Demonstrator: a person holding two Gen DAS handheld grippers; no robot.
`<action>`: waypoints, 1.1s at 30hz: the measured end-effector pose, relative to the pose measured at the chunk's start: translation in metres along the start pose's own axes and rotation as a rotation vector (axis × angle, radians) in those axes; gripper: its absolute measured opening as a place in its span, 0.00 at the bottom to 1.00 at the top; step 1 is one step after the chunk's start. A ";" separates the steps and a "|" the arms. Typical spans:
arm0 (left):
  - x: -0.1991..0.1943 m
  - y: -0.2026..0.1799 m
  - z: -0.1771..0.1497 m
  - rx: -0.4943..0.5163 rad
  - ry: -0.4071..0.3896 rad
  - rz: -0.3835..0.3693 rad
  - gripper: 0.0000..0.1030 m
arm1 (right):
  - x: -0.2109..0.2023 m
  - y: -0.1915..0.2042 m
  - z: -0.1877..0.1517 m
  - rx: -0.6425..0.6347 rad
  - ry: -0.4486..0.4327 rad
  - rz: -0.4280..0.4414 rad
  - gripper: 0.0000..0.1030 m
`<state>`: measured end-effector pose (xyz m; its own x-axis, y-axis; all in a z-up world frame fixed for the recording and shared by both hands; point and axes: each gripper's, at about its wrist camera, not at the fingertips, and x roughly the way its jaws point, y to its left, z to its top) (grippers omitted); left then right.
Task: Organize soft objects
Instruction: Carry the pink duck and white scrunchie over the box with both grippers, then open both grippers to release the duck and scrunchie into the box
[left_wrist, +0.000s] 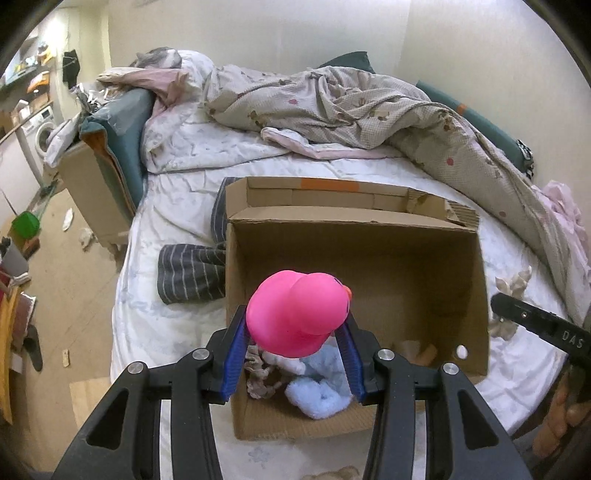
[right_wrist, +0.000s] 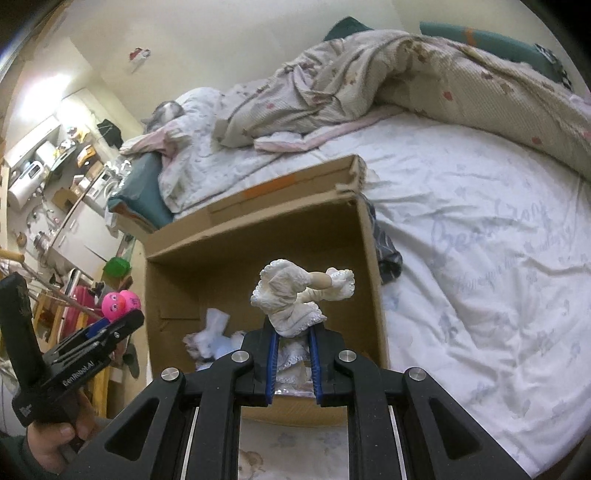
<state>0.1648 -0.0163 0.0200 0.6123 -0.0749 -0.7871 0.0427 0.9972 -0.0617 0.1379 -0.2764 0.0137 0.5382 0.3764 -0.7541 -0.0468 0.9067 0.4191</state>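
An open cardboard box (left_wrist: 476, 280) stands on the bed. My left gripper (left_wrist: 295, 325) is shut on a pink rubber duck (left_wrist: 299, 314) and holds it above the box's near left part. Inside the box lie a light blue soft toy (left_wrist: 321, 391) and a beige rag toy (left_wrist: 258, 373). In the right wrist view my right gripper (right_wrist: 293, 328) is shut on a white cloth doll (right_wrist: 295, 295) with lace trim, above the box (right_wrist: 373, 258). The left gripper with the duck (right_wrist: 120, 302) shows at the left there.
A rumpled floral duvet (left_wrist: 351, 107) covers the far side of the bed. A grey striped cloth (left_wrist: 188, 273) lies left of the box. Another pale soft toy (left_wrist: 511, 288) lies on the white sheet (right_wrist: 480, 240) right of the box. The floor at left is cluttered.
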 end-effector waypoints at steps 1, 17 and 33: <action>0.004 0.001 -0.002 -0.001 0.003 -0.003 0.41 | 0.003 -0.003 0.000 0.009 0.005 0.001 0.16; 0.044 -0.026 -0.024 0.067 0.114 -0.142 0.41 | 0.053 -0.006 -0.019 0.039 0.181 0.035 0.16; 0.044 -0.030 -0.021 0.054 0.125 -0.133 0.65 | 0.068 -0.003 -0.030 0.043 0.245 0.007 0.17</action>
<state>0.1734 -0.0496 -0.0255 0.4961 -0.2022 -0.8444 0.1609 0.9771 -0.1394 0.1488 -0.2477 -0.0538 0.3177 0.4218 -0.8492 -0.0112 0.8972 0.4414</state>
